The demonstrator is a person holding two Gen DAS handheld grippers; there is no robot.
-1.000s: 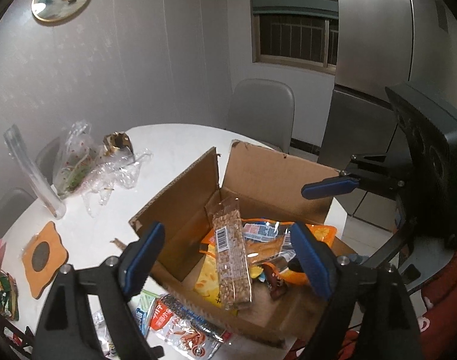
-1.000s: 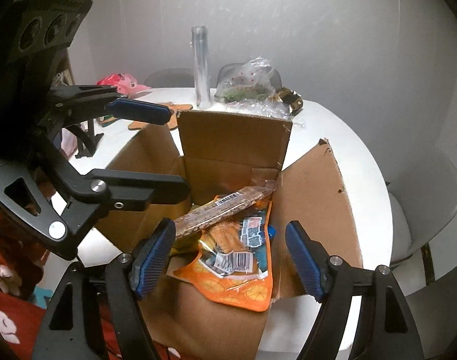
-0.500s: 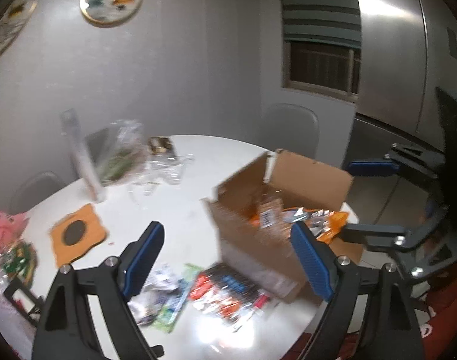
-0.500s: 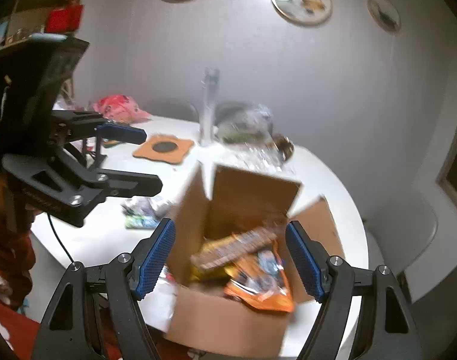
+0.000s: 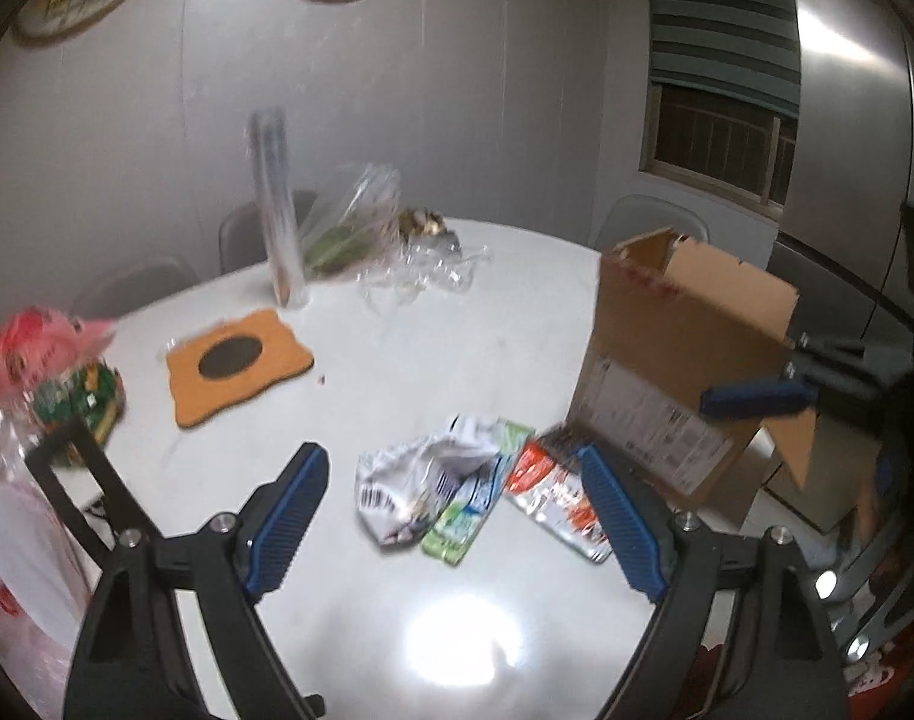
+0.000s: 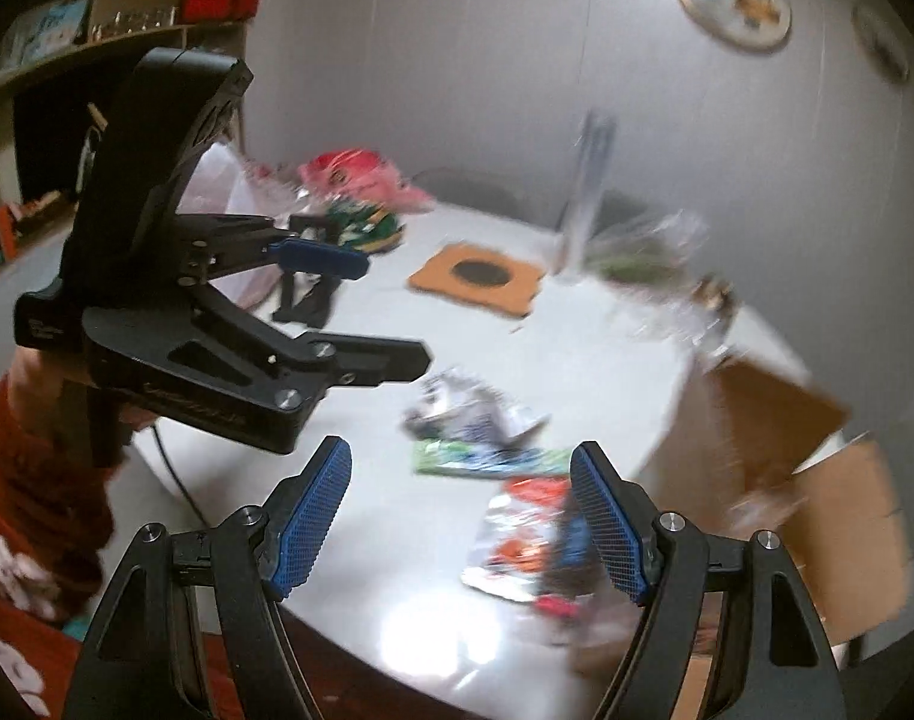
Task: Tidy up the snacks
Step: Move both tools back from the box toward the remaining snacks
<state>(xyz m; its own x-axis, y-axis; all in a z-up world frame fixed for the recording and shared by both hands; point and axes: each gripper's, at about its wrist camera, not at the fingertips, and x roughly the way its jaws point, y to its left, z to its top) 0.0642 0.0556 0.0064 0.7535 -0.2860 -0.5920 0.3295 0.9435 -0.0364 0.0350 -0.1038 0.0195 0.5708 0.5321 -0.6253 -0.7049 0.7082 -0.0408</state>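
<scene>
Three snack packets lie loose on the white table (image 5: 445, 348): a crumpled white packet (image 5: 421, 480), a green packet (image 5: 475, 501) and a red and silver packet (image 5: 553, 498). My left gripper (image 5: 457, 516) hovers open just above and in front of them, with nothing between its fingers. The open cardboard box (image 5: 679, 360) stands to their right. In the right wrist view my right gripper (image 6: 460, 516) is open over the green packet (image 6: 487, 462) and the red and silver packet (image 6: 529, 534), holding nothing. The left gripper (image 6: 361, 309) shows there at left, and the box (image 6: 787, 462) at right.
An orange coaster (image 5: 238, 360), a clear upright tube (image 5: 274, 204) and crumpled plastic bags (image 5: 361, 228) sit further back. A pink bag (image 5: 31, 336), green snacks (image 5: 79, 402) and a black stand (image 5: 79, 474) are at the left edge. Chairs ring the table.
Both grippers pulled back from over the box and swung left, so the loose packets on the table now lie ahead and the box sits to the right. Both stayed open.
</scene>
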